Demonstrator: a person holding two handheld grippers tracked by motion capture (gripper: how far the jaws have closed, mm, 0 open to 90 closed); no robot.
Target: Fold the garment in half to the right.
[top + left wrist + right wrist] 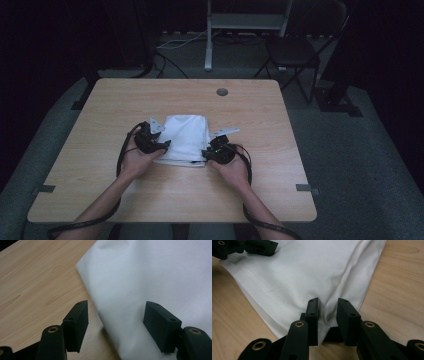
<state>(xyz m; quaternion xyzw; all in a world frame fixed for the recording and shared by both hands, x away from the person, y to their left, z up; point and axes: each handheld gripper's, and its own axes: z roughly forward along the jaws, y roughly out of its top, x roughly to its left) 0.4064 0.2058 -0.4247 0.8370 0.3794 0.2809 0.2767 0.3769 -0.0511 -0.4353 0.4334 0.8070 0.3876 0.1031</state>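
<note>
You are working on a folded white cloth [186, 137] lying near the middle of the light wooden table [100, 170]. Your left gripper [116, 326] is holding its jaws wide apart, straddling the cloth's edge, one jaw over bare wood. Your right gripper [328, 315] is pinching a raised fold at the cloth's near corner. A small round grommet [222, 92] is sitting well beyond the cloth, a dark chair [295, 50] past the table's far edge; nothing is crowding either gripper.
</note>
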